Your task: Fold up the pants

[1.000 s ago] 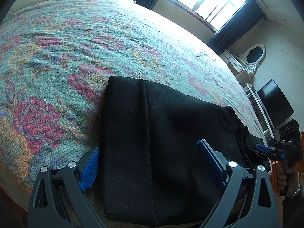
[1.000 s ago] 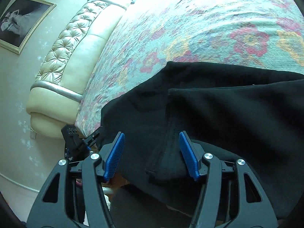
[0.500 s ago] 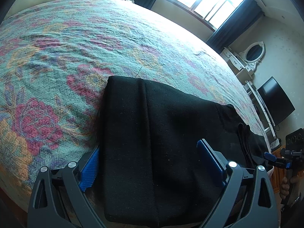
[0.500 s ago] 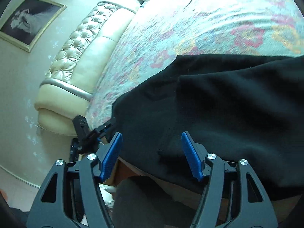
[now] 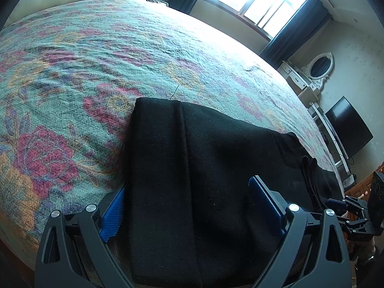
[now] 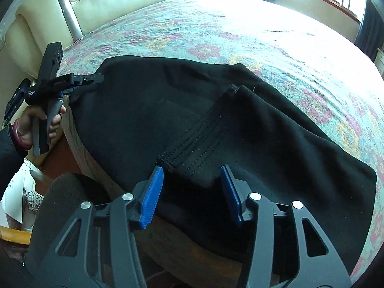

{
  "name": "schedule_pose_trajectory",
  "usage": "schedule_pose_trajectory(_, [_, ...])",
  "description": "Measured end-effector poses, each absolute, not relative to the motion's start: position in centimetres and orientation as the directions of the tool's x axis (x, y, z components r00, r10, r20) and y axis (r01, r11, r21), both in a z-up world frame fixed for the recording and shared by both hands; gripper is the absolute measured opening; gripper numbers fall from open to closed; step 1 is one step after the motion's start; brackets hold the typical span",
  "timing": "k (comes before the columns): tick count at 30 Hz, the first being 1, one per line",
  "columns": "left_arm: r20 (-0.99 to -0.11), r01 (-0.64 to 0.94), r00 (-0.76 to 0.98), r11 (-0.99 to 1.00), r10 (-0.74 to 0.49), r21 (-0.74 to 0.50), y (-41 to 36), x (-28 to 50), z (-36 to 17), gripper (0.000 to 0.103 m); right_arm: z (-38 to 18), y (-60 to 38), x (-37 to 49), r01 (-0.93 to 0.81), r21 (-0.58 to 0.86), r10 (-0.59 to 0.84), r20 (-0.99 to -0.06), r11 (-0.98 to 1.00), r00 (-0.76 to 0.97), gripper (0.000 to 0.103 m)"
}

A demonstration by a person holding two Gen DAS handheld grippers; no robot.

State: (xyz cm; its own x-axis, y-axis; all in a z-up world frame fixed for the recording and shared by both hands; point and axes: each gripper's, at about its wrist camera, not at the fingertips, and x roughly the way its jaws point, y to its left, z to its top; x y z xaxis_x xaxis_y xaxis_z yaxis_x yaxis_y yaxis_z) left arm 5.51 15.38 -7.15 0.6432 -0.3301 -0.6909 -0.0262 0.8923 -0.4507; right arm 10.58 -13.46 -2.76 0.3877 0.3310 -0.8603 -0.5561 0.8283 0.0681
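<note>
Left wrist view: I hold the left gripper (image 5: 189, 206) unmoved, jaws wide astride the black pants (image 5: 192, 180) at lower centre of the bedspread (image 5: 72, 72).

Right wrist view: the right gripper (image 6: 192, 192) has swung round to the waistband (image 6: 199, 134); jaws just narrowed, pads not gripping. Grasp is next.

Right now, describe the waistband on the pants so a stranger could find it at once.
Start at the big bed with the floral cover; black pants lie across its near edge. The waistband is the strip running up from between the right gripper's blue pads. Only it shows parallel rows of stitching; the cloth around it is plain.
</note>
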Motion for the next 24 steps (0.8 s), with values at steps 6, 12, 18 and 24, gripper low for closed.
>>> schedule_pose_trajectory(6, [-0.688,-0.026,0.644,0.889,-0.334,-0.456,15.5,5.5,-7.2,0.093,-2.7,-13.0,11.7,-0.523,0.198,0.409,-0.852,0.829,0.326,0.019])
schedule_pose_trajectory(12, [-0.679,-0.042,0.654,0.879,-0.335,-0.474,15.8,5.7,-7.2,0.093,-3.6,-12.9,12.6,-0.476,0.352,0.508,-0.824,0.806,0.25,0.029])
schedule_pose_trajectory(18, [-0.681,-0.042,0.649,0.877,-0.341,-0.479,15.9,6.2,-6.9,0.093,-2.4,-15.4,13.6,-0.38,0.607,0.708,-0.666,0.698,0.236,0.047])
schedule_pose_trajectory(24, [-0.678,-0.042,0.64,0.865,-0.361,-0.5,16.3,6.6,-6.9,0.093,-2.7,-18.7,17.3,-0.23,0.713,0.74,-0.576,0.662,0.347,0.054])
